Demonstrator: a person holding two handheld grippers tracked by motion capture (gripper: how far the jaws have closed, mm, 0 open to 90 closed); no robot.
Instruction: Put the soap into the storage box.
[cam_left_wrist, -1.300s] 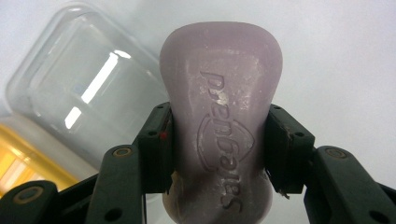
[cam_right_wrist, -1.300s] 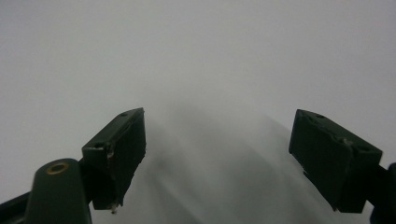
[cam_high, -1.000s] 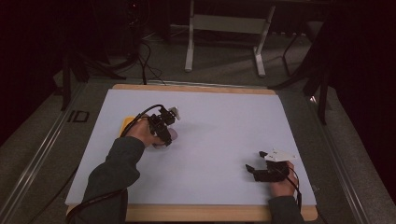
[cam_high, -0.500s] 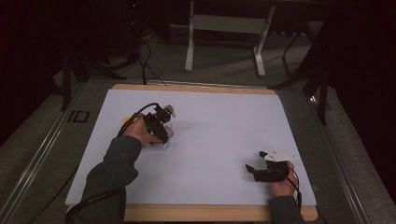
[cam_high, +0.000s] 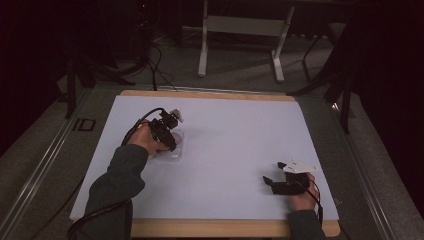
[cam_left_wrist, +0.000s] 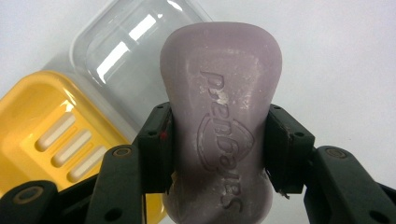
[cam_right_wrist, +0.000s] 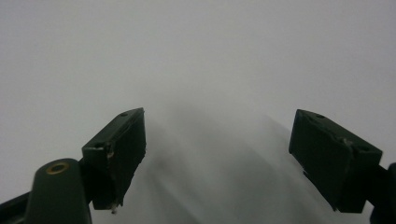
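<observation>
The soap sits between the jaws of the left tool, over the table. The lid lies behind it, the dish to its left. The right tool rests well apart, near the front edge.

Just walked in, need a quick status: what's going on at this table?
A person works two hand-held grippers at a white table. The left gripper is shut on a purple soap bar, held above a yellow soap dish and its clear lid. The right gripper sits open near the table's front right, holding nothing.
</observation>
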